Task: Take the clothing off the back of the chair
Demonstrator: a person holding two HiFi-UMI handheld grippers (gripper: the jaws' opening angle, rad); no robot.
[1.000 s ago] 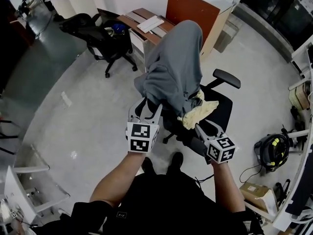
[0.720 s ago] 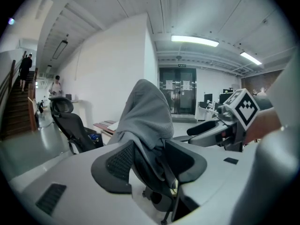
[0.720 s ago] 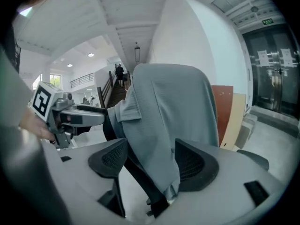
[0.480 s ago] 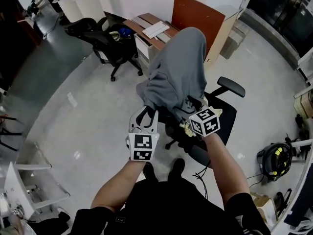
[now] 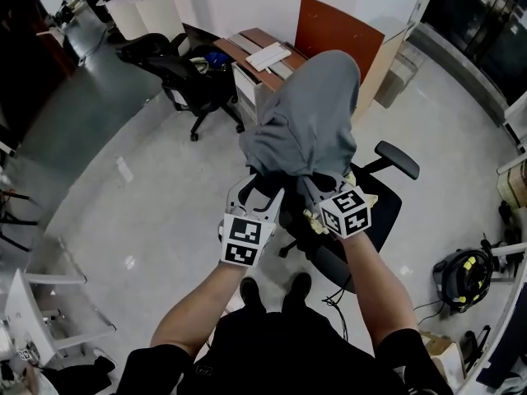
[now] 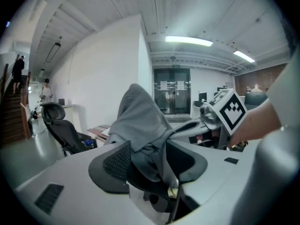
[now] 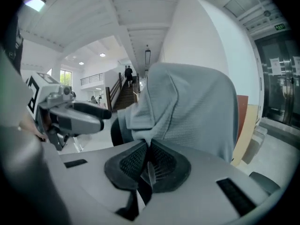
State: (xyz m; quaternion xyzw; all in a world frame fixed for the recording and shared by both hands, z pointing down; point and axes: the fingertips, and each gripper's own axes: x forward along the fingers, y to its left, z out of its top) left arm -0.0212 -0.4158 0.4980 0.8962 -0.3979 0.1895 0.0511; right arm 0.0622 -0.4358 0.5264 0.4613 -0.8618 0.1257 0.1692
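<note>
A grey garment (image 5: 309,118) hangs over the backrest of a black office chair (image 5: 380,212). My left gripper (image 5: 257,189) is at the garment's lower left edge. Its jaws are opening, and a fold of the grey garment (image 6: 140,121) hangs loose between them in the left gripper view, where the gripper (image 6: 150,161) does not pinch it. My right gripper (image 5: 314,192) is at the hem just to the right. In the right gripper view it (image 7: 146,165) is shut on the hem of the grey garment (image 7: 197,111). A yellowish cloth (image 5: 365,197) lies on the seat.
A second black chair (image 5: 177,64) stands at the back left beside a wooden-topped desk (image 5: 247,44) with a keyboard. A brown panel (image 5: 338,31) rises behind the garment. A dark bag with yellow parts (image 5: 459,270) lies on the floor at right, and a metal rack (image 5: 49,303) stands at lower left.
My right gripper swung from beside the seat at lower right up and left to the garment's hem and shut on it. The left gripper stayed at the hem.
</note>
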